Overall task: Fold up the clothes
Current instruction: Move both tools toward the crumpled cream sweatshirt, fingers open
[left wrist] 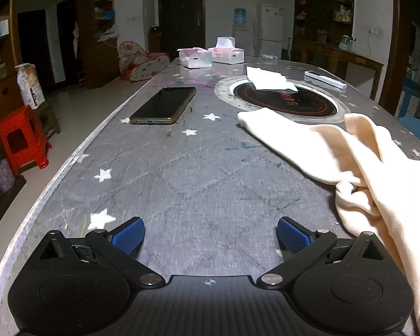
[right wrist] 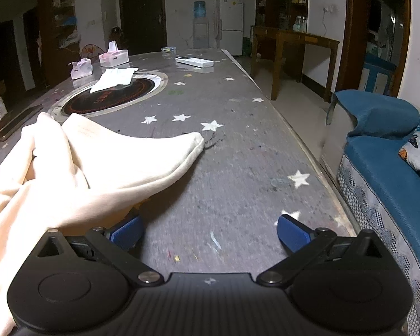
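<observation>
Both fisheye views sit low and close over the long grey star-printed table [left wrist: 182, 173], looking along its length toward the far wall with its dark door. The left wrist camera rides above the near left part, facing forward between its own spread jaws, the table's left edge and the red plastic stool [left wrist: 22, 137] at its side. The right wrist camera covers the near right part (blue sofa [right wrist: 383, 151] beside it). Both share the crumpled cream cloth garment [left wrist: 378, 168] [right wrist: 78, 173], the round black inset hob [left wrist: 285, 99] [right wrist: 112, 95] and the far room.
</observation>
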